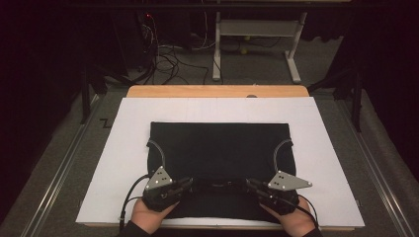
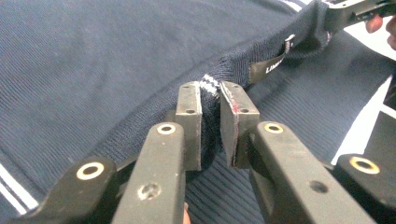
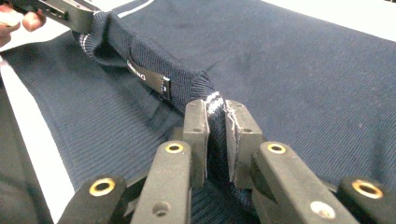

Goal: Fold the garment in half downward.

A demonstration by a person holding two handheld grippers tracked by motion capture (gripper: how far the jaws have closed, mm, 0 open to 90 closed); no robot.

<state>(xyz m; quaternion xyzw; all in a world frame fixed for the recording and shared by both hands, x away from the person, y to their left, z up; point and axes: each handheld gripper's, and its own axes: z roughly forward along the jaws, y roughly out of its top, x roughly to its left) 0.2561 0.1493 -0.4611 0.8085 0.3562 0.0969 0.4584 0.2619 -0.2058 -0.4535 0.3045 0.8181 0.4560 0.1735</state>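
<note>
A dark navy knit sweater (image 1: 220, 148) lies on a white board, its collar at the near edge. My left gripper (image 1: 187, 183) is shut on the ribbed collar, whose white stripe shows between its pads (image 2: 211, 116). My right gripper (image 1: 249, 184) pinches the collar (image 3: 215, 121) farther right. The collar stretches between the two grippers, lifted a little off the body, with a black label (image 3: 154, 79) on its inside; the same label (image 2: 268, 65) shows in the left gripper view. White stripes (image 2: 14, 191) trim a sleeve edge.
The white board (image 1: 128, 148) rests on a wooden table (image 1: 217, 91). Beyond the table are a white stand (image 1: 257, 34) and tangled cables (image 1: 168, 59) on the floor. Metal rails (image 1: 64, 168) run along both sides.
</note>
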